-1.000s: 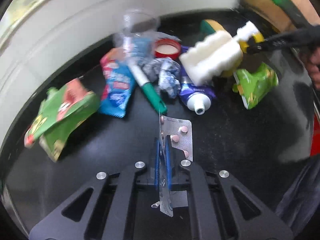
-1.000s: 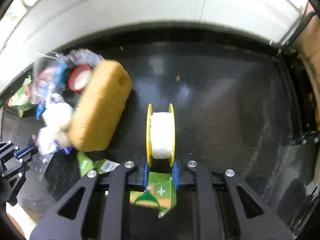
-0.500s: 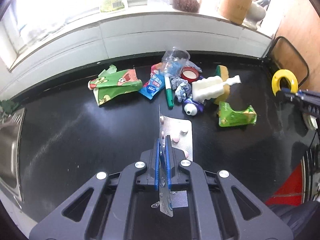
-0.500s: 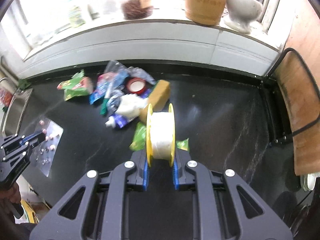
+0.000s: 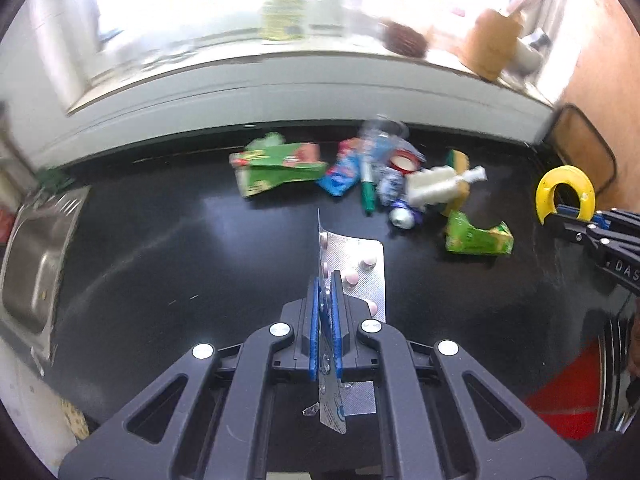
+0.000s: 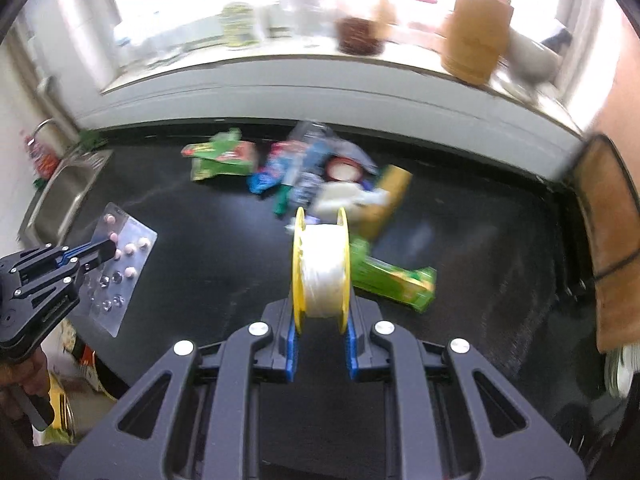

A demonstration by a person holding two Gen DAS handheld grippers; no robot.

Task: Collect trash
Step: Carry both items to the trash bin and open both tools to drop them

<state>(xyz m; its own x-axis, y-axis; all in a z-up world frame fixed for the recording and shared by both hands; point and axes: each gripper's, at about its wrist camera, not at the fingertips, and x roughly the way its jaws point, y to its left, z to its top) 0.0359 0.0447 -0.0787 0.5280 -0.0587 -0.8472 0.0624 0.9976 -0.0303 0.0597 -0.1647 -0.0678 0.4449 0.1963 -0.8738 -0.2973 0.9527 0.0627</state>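
Silver pill sheet (image 5: 352,268) clamped in left gripper (image 5: 325,300), yellow spool (image 6: 321,268) clamped in right gripper (image 6: 320,344), both held above black counter (image 5: 160,248); carry step underway, next likely needs a bin, none visible; remaining litter heaped near back edge.

This is a home kitchen. A steel sink (image 5: 36,256) is sunk into the left end of a glossy black surface (image 5: 180,248), with a tap (image 6: 44,126) above it. White tiles (image 6: 320,96) run along the far wall beneath a bright window sill (image 6: 280,54) holding a bottle (image 6: 239,24), a brown scrubber (image 6: 357,36) and a wooden utensil holder (image 6: 476,40). A wooden board (image 6: 612,232) stands at the right.
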